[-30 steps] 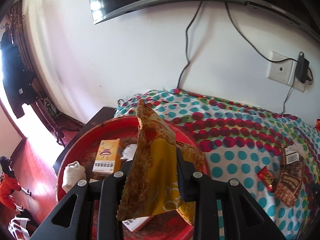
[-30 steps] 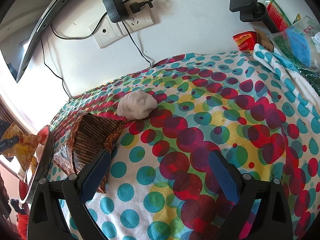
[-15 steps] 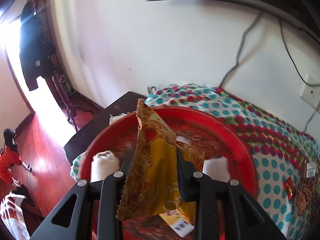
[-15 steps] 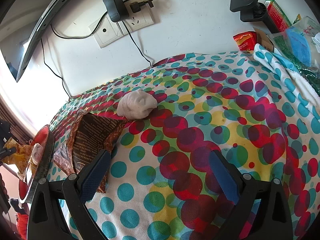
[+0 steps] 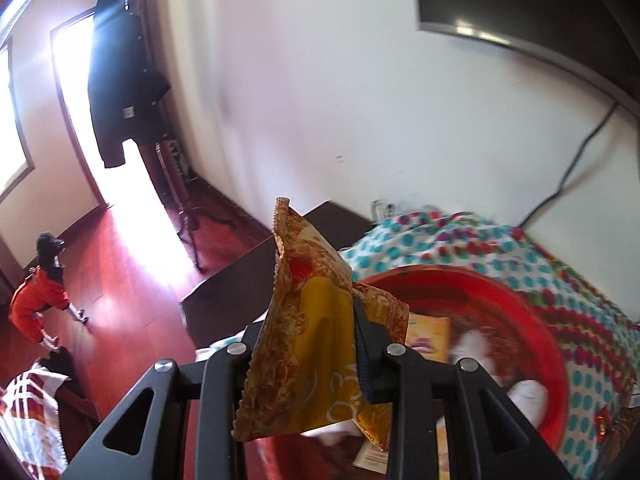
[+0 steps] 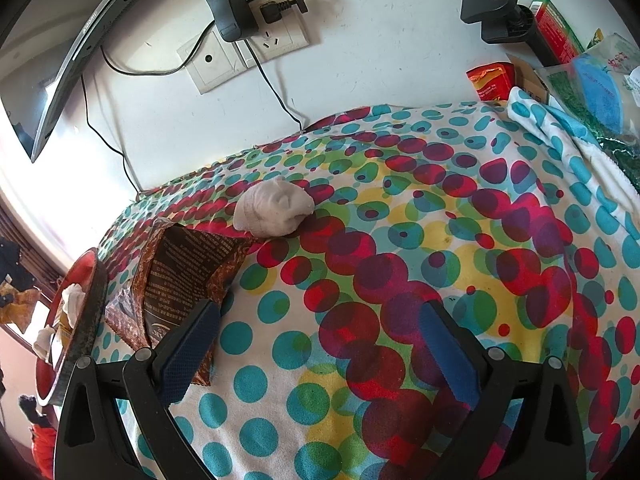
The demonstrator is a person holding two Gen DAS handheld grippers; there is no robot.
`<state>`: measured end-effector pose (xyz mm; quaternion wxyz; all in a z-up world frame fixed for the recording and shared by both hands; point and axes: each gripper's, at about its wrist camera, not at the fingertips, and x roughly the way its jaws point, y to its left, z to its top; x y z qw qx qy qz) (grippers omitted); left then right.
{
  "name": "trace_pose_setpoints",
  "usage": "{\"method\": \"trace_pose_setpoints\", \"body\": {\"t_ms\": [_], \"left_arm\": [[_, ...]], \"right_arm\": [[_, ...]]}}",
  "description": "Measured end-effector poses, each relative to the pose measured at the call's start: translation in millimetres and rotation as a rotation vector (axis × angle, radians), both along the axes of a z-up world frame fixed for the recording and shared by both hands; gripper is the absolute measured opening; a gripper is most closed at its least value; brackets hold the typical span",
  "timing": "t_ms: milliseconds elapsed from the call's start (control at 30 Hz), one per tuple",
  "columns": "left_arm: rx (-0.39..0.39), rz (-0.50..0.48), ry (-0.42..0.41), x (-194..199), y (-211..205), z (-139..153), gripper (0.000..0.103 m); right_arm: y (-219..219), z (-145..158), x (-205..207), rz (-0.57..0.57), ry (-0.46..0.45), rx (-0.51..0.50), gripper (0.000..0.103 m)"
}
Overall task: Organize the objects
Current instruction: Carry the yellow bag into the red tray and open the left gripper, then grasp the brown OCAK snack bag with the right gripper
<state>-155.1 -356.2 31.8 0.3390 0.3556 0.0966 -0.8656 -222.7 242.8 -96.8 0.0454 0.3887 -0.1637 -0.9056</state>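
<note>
My left gripper [image 5: 308, 344] is shut on a yellow and orange snack packet [image 5: 312, 332], held upright above the left edge of a red tray [image 5: 556, 372]. The tray holds an orange box [image 5: 430, 338] and white rolled cloths [image 5: 528, 400]. My right gripper [image 6: 320, 344] is open and empty, low over the polka-dot cloth [image 6: 400, 280]. A brown snack packet [image 6: 180, 272] lies by its left finger. A white rolled cloth [image 6: 274, 210] lies beyond it. The red tray's rim [image 6: 86, 320] shows at the far left of the right wrist view.
A dark table top [image 5: 248, 276] ends left of the tray, with red floor [image 5: 132, 264] and a dog in orange [image 5: 38, 296] below. A wall socket with a charger [image 6: 248, 36] is behind. Packets and a towel [image 6: 560, 120] lie at the back right.
My left gripper has swung left with the packet, so the tray now sits at the lower right and the floor fills the left. The right gripper has not moved.
</note>
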Motion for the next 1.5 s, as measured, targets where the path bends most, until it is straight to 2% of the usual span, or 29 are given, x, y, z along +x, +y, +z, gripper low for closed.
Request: {"method": "trace_pose_setpoints", "body": {"t_ms": [267, 433, 533, 600, 700, 733, 767, 833, 1000, 1133, 1233, 1333, 1400, 1500], "left_arm": [[0.008, 0.03, -0.085, -27, -14, -36, 0.031], [0.052, -0.027, -0.1, -57, 7, -62, 0.031], [0.113, -0.081, -0.078, -65, 23, -73, 0.031], [0.103, -0.107, -0.089, -70, 32, -80, 0.032], [0.124, -0.063, -0.069, -65, 26, -85, 0.039], [0.137, -0.051, -0.069, -64, 22, -86, 0.046], [0.148, -0.042, -0.07, -62, 19, -86, 0.058], [0.168, -0.052, -0.044, -54, 16, -83, 0.073], [0.173, -0.13, 0.01, -24, 31, -63, 0.078], [0.159, -0.187, 0.124, 22, 54, -40, 0.079], [0.154, -0.228, 0.215, 70, 82, -31, 0.079], [0.235, -0.285, 0.279, 120, 118, -44, 0.081], [0.295, -0.288, 0.298, 145, 136, -62, 0.081], [0.372, -0.317, 0.308, 172, 161, -89, 0.081]], "right_arm": [[0, 0, 0, 0.002, -0.002, -0.001, 0.101], [-1, -2, 1, 0.004, -0.008, -0.004, 0.101], [-1, -2, 1, 0.005, -0.009, -0.004, 0.101], [-1, -2, 1, 0.006, -0.009, -0.005, 0.101], [-3, -2, 2, 0.017, -0.009, -0.008, 0.101], [-4, -1, 2, 0.022, -0.009, -0.005, 0.101], [-6, -2, 2, 0.031, -0.012, -0.001, 0.102], [-10, -2, 0, 0.049, -0.024, 0.01, 0.102], [-16, -2, -2, 0.06, -0.037, 0.043, 0.102], [-22, 1, 0, 0.077, -0.024, 0.08, 0.102], [-39, 9, 8, 0.122, 0.013, 0.16, 0.102], [-72, 16, 19, 0.179, 0.037, 0.258, 0.102], [-98, 19, 22, 0.211, 0.051, 0.335, 0.102], [-134, 22, 20, 0.221, 0.081, 0.528, 0.102]]}}
